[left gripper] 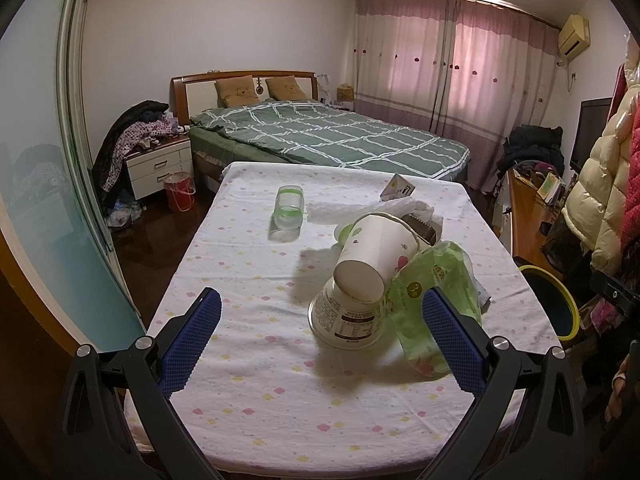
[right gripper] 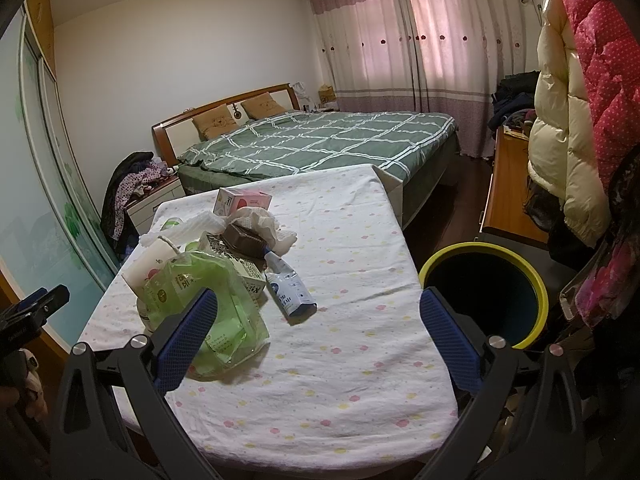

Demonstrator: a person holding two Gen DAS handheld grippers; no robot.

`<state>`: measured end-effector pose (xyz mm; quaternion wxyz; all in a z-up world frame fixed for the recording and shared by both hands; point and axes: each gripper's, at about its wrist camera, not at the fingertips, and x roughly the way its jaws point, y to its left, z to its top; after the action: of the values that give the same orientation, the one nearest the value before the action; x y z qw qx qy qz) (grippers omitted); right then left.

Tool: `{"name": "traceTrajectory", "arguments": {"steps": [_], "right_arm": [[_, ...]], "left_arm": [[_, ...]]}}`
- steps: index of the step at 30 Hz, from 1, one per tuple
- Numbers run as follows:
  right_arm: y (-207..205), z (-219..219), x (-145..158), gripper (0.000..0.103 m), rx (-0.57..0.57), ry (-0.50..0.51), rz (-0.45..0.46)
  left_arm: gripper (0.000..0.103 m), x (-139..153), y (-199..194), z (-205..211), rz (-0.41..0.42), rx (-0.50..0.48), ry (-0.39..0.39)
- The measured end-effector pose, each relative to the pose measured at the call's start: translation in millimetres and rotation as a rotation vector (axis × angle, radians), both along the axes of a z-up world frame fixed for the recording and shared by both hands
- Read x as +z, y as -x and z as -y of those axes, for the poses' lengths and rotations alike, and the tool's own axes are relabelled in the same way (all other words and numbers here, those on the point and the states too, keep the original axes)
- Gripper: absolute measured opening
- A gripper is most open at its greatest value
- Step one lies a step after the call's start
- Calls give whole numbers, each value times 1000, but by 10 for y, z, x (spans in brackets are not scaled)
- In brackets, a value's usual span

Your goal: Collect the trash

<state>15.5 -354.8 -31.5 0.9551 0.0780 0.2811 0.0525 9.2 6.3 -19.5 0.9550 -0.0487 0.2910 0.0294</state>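
Note:
A pile of trash lies on the cloth-covered table (left gripper: 260,380). It holds a tipped white paper cup (left gripper: 374,260), a white tub (left gripper: 346,320) under it, a green plastic bag (left gripper: 434,304), crumpled tissue (left gripper: 344,212) and a small carton (left gripper: 398,188). A clear bottle with green bands (left gripper: 288,210) lies apart, farther back. My left gripper (left gripper: 320,340) is open and empty, near the tub. My right gripper (right gripper: 318,338) is open and empty, with the green bag (right gripper: 208,300) by its left finger. A small white and blue pouch (right gripper: 288,290) lies ahead. A yellow-rimmed bin (right gripper: 484,292) stands right of the table.
A bed (left gripper: 320,136) stands beyond the table's far end. A nightstand (left gripper: 158,168) with clothes and a red bucket (left gripper: 180,192) are at the left. Hanging coats (right gripper: 568,120) and a wooden desk (right gripper: 508,184) crowd the right. A sliding wardrobe door (left gripper: 48,200) runs along the left.

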Motion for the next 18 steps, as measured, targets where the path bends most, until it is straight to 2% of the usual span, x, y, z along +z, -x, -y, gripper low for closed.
{"name": "traceTrajectory", "arguments": {"steps": [9,18], "right_arm": [[-146,-128,-54,97,27,0,-18],[-495,-704,-346,97,194,6,-50]], "left_arm": [[99,-26,-61,-66,-14,16,-1],[99,-126,-144,-258,-29,55,8]]}}
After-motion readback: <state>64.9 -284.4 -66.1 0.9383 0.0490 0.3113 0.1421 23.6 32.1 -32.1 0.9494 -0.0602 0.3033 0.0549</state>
